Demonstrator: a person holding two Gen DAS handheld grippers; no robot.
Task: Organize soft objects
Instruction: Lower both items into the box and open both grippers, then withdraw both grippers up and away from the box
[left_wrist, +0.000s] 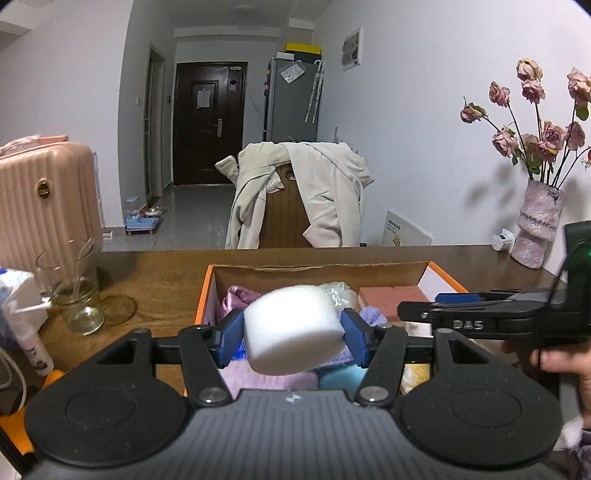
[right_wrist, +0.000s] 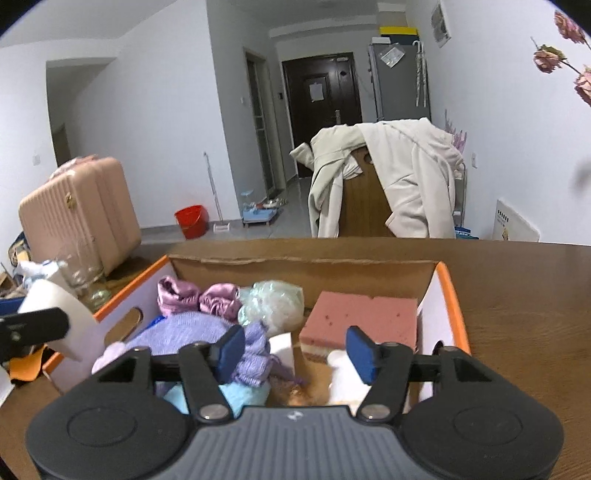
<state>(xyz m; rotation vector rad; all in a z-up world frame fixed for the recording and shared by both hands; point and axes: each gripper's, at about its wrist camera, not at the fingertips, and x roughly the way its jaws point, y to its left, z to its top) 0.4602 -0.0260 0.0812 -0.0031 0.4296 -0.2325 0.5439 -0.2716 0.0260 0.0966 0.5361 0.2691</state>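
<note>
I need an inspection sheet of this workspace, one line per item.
Surface: brown wooden table.
Job's things: white foam block; orange-rimmed box holding pink sponge, purple knit, satin scrunchies.
Clutter: glass jar, flower vase.
Grippers: left gripper shut on the foam block; right gripper open over the box.
Cables: white cable at left edge.
Surroundings: suitcase, coat-draped chair.
</note>
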